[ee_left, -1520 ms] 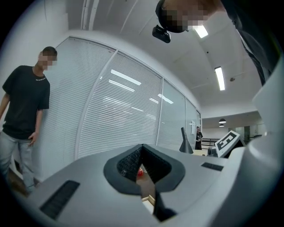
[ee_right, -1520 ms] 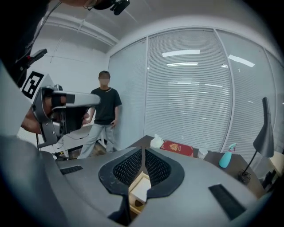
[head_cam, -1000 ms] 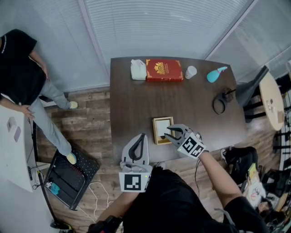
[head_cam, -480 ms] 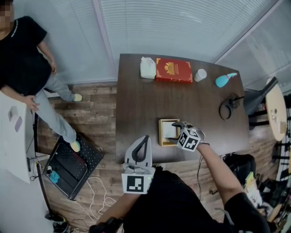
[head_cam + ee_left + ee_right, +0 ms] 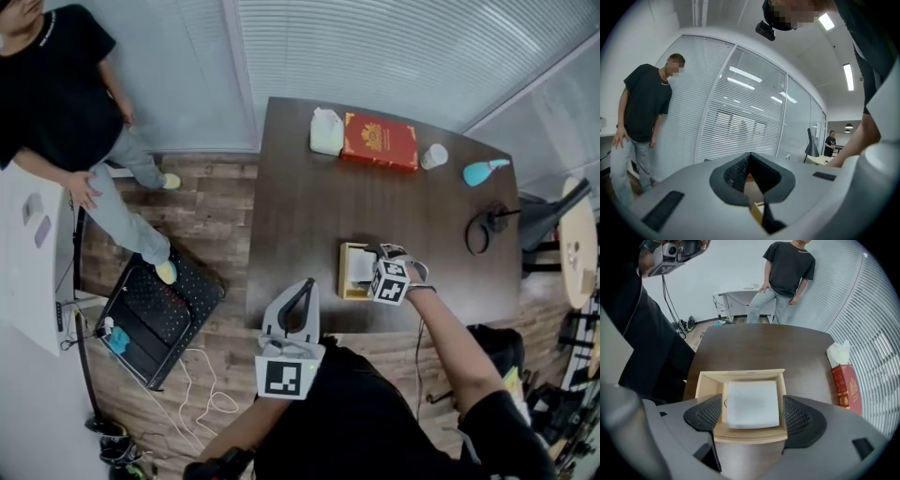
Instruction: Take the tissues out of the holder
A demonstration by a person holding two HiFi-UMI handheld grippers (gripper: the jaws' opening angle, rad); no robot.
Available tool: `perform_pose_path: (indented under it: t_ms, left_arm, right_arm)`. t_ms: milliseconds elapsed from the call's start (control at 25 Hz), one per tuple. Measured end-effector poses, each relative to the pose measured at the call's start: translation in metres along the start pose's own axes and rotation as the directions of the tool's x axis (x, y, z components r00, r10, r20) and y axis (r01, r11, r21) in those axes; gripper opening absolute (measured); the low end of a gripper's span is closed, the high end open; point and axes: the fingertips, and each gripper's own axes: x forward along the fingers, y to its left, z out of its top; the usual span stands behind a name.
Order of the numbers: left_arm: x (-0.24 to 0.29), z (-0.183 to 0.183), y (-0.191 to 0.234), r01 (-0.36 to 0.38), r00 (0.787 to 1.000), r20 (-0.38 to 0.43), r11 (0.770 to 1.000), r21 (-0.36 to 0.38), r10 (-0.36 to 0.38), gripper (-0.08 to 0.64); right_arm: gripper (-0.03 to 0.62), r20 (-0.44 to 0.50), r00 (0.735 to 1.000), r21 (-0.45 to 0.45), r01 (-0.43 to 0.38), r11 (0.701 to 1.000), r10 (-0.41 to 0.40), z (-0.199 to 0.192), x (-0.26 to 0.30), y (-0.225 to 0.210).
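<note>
Just spread right gripper wide, tissues between but unpinched; risked closing on holder walls, hauling it up too. Held left gripper pinched together, empty.

No legible text, number or brand name is found in any view. The red box at the far end of the counter bears a gold emblem and lines of gold print, too small to read. The two marker cubes carry only black-and-white square patterns, without characters.
</note>
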Motion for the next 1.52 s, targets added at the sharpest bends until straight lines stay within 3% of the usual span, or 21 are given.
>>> perform_pose_path:
  t_ms: [320, 880, 1080, 1520]
  left_arm:
    - [-0.005, -0.005, 0.007, -0.027, 1.0, -0.009, 1.0, -0.011, 0.027, -0.002]
    - [-0.012, -0.006, 0.011, -0.006, 1.0, -0.007, 0.999, -0.041, 0.006, -0.002]
    - [-0.017, -0.008, 0.015, -0.02, 1.0, -0.011, 0.999, -0.038, 0.019, -0.002]
    - [-0.026, -0.009, 0.013, -0.009, 1.0, -0.009, 0.999, -0.051, 0.008, -0.002]
  right_arm:
    - [0.393, -0.046, 0.999, -0.051, -0.013, 0.999, 0.011, -0.002, 0.023, 0.003]
    - [0.391, -0.093, 0.994, -0.038, -0.054, 0.998, 0.05, -0.005, 0.039, 0.0]
    - [0.391, -0.092, 0.995, -0.038, -0.035, 0.999, 0.031, -0.005, 0.042, -0.001]
    - [0.37, -0.118, 0.992, -0.078, -0.061, 0.995, 0.052, -0.004, 0.031, 0.006]
